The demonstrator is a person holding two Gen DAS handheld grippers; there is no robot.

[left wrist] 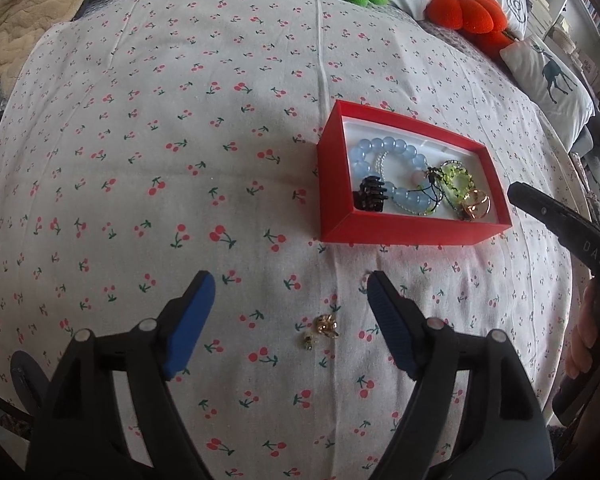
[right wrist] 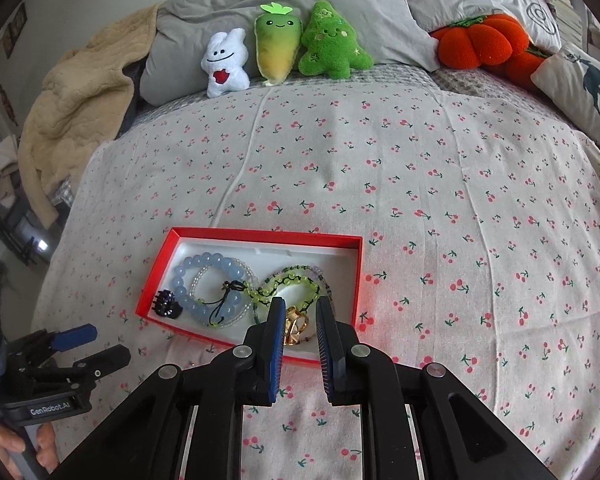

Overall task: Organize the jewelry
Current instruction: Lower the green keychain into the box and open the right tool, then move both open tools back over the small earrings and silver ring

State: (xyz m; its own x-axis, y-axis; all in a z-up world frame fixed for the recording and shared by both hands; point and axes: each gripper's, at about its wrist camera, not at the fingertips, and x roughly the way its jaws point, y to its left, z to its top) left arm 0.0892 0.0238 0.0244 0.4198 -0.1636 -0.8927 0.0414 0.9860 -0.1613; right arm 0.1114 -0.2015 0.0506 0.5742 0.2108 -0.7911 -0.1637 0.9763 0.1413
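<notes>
The left tongs are gaping empty over gold earrings, the red box of beads lying at one o'clock, while the right tongs are hovering slightly parted, gripping nothing.

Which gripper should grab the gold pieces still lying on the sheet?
Left. The left gripper is open, and the gold pieces lie just below its fingertips. The right gripper hangs over the red box, jaws nearly shut.
</notes>
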